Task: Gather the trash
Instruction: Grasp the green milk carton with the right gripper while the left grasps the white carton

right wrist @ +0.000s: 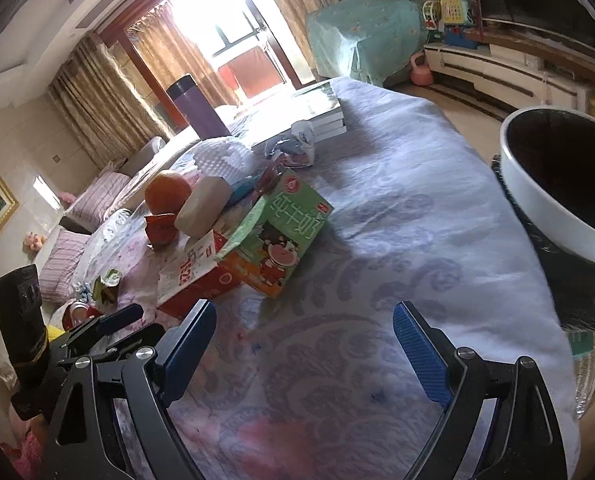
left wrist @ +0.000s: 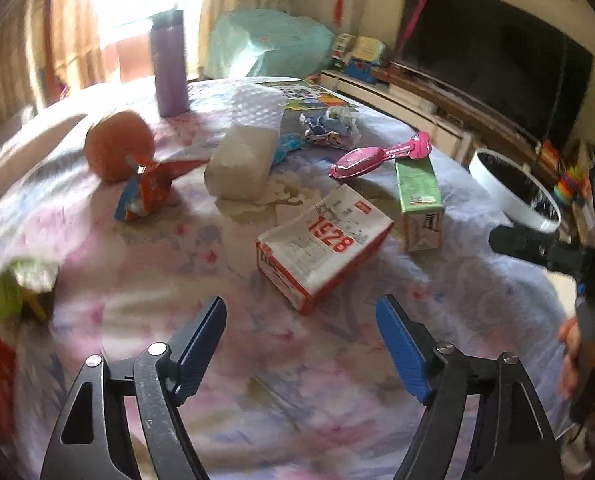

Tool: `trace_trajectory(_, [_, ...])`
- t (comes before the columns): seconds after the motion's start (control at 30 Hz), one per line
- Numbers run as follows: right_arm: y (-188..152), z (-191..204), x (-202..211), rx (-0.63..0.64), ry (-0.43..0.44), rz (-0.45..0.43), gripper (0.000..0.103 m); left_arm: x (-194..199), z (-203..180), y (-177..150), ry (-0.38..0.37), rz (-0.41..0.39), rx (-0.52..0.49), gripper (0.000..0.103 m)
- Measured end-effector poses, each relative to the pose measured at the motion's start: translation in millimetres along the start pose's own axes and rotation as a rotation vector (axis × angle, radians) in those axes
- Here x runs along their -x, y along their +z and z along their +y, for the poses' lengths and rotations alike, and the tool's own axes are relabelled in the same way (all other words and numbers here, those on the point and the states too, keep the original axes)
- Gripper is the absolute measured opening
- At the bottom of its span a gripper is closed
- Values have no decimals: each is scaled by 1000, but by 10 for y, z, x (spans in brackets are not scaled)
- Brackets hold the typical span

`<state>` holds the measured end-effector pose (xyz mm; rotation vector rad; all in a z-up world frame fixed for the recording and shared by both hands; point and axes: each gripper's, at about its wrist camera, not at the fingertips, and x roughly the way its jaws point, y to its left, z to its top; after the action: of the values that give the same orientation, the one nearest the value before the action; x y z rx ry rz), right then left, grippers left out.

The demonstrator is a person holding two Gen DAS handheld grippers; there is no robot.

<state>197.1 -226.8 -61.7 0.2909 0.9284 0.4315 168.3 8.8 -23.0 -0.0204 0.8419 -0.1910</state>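
Living rm, table w/ floral cloth (left wrist: pixel 137 264); landmark = red-and-white box (left wrist: pixel 323 242).

- Left gripper (left wrist: pixel 301 316): just short of box, tongs spread, nothing btwn.
- Right gripper (right wrist: pixel 303 320): same side, spread, empty.
- Green carton (left wrist: pixel 417 196), 1: just beside box.
- Pink wrapper (left wrist: pixel 377 156), 1: behind box, on carton's far end.
- Tissue pack (left wrist: pixel 241 162), 1: beyond box.
- Crumpled wrapper (left wrist: pixel 331 126), 1: farther back.
- Orange (left wrist: pixel 117 150), 1; bottle (left wrist: pixel 169 64), 1: not trash, prob.
- Bin (left wrist: pixel 513 196), 1: off table edge, past carton.

Risk: box wide & crushed, could slip from pads; lifting carton may drop wrapper.
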Motion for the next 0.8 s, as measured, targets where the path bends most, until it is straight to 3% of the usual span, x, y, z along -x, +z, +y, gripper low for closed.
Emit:
trace_trajectory(0.27, [149, -24, -252, -98, 86, 34, 91, -257, 70, 226, -37, 25, -170, 79])
trace_trajectory(0.53, [318, -52, -554, -149, 109, 59, 90, -467, 10, 286, -59, 26, -217, 75])
trace_trajectory(0.57, [327, -45, -574, -144, 107, 57, 86, -498, -9, 276, -61, 31, -224, 70])
trace_trajectory(0.6, [336, -31, -596, -134, 104, 54, 83, -521, -28, 257, -60, 42, -230, 59])
trace_trajectory(0.67, [342, -23, -627, -125, 102, 61, 59, -546, -62, 234, -48, 56, -239, 55])
trace_trajectory(0.8, [332, -20, -539, -104, 133, 49, 50, -513, -109, 187, -38, 53, -234, 53])
